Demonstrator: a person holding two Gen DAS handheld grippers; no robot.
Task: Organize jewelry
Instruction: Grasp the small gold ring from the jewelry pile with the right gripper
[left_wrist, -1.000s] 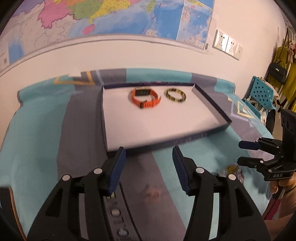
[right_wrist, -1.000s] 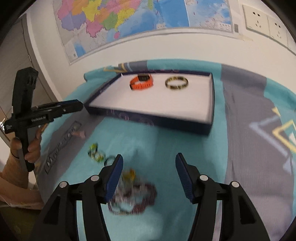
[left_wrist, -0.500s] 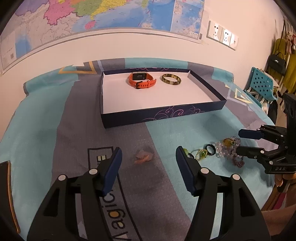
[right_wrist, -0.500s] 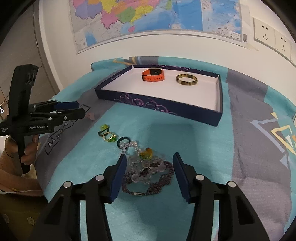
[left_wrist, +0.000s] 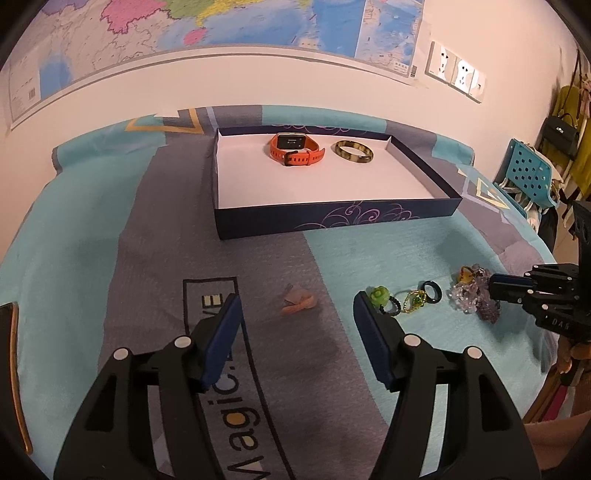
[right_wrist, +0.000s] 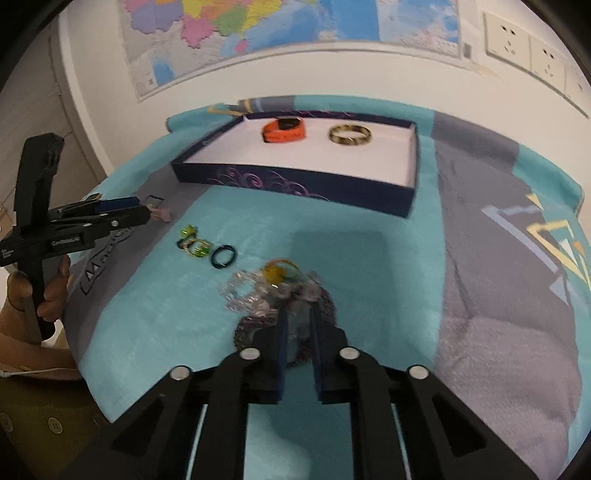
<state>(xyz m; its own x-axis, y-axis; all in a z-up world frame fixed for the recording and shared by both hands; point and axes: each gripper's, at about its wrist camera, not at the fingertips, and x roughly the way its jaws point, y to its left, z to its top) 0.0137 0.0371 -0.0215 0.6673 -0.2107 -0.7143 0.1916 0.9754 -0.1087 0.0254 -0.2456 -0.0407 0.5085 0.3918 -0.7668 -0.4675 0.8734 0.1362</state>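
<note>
The tablecloth (left_wrist: 236, 417) reads "Magic"; the right claw (left_wrist: 496, 290) body shows "DAS".

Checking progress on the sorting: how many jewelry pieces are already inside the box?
2. The orange watch lies at the far end of the box, and the gold-brown bangle sits just to its right, apart from it. Nothing else shows inside.

The bead bracelets (right_wrist: 280, 295) are motion-blurred, their near part hidden behind the right gripper's (right_wrist: 298, 325) fingers; individual strands cannot be told apart.
</note>
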